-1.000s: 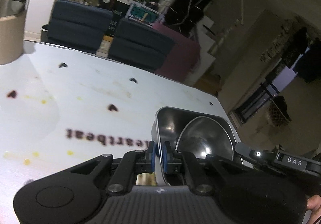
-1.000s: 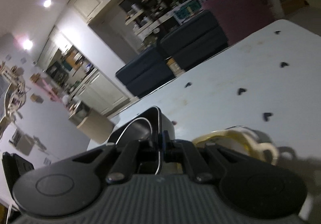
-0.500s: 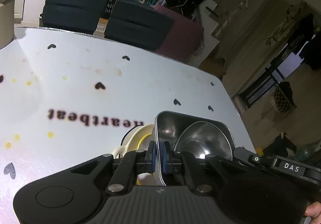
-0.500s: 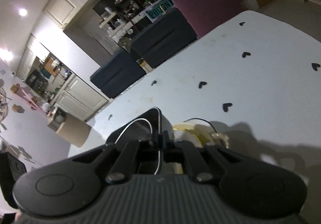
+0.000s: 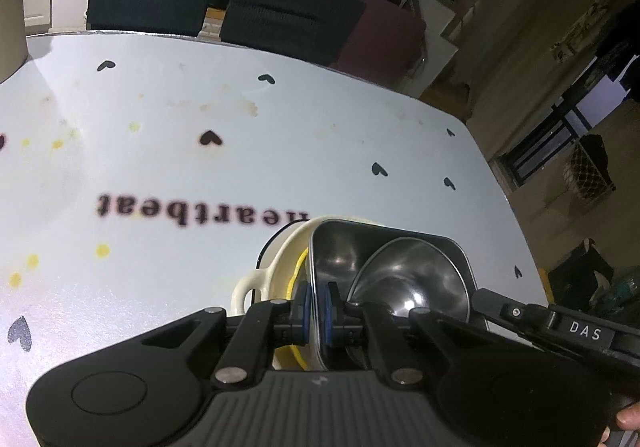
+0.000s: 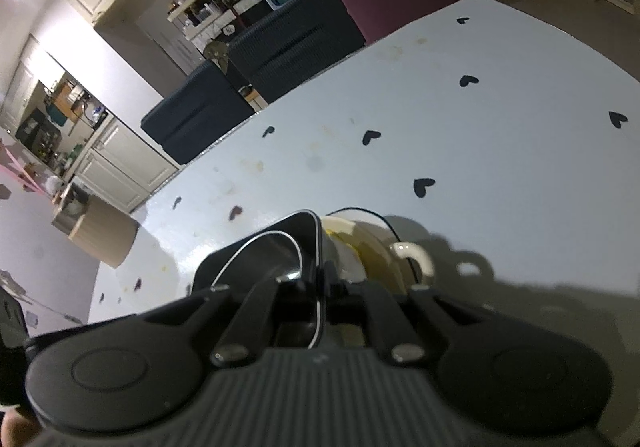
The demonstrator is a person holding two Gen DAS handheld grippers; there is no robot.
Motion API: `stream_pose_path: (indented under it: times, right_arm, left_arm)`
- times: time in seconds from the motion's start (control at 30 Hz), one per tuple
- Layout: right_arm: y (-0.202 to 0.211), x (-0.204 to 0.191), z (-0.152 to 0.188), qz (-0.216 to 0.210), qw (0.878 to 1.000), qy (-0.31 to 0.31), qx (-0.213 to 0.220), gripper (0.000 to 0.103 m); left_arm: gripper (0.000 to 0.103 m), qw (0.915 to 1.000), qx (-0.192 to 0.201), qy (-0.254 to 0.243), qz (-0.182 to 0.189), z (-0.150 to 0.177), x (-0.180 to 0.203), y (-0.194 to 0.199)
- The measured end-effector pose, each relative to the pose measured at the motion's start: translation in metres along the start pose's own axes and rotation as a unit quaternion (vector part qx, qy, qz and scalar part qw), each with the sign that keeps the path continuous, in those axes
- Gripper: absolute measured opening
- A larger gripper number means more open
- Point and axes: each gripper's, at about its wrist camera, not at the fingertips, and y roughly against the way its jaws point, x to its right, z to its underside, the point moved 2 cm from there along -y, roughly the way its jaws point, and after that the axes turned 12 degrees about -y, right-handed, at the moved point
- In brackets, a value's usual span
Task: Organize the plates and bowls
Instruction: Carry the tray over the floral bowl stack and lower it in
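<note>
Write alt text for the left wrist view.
The left gripper is shut on the rim of a steel tray with a steel bowl inside, held over a cream dish with loop handles. They are above a white table printed with black hearts and "heartbeat"; dark chairs stand beyond it.

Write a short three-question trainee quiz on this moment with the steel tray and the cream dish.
1. True or false: the left gripper and the right gripper each pinch a rim of the rectangular stainless-steel tray.
2. What lies inside the tray? A) a round steel bowl B) a fork C) nothing
3. Fill in: the cream ceramic dish with loop handles sits on the white ____-printed tablecloth.

Key: 1 true; 2 A; 3 heart
</note>
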Motion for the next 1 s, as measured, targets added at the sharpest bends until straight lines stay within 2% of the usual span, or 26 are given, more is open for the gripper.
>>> stream_pose_path:
  times: [1.0]
  right_arm:
    - [-0.01,0.005,0.0,0.037,0.999,0.018,-0.012,0.005]
  left_arm:
    - [0.007,0.9998,-0.014,-0.013,-0.009,0.0,0.004,-0.012]
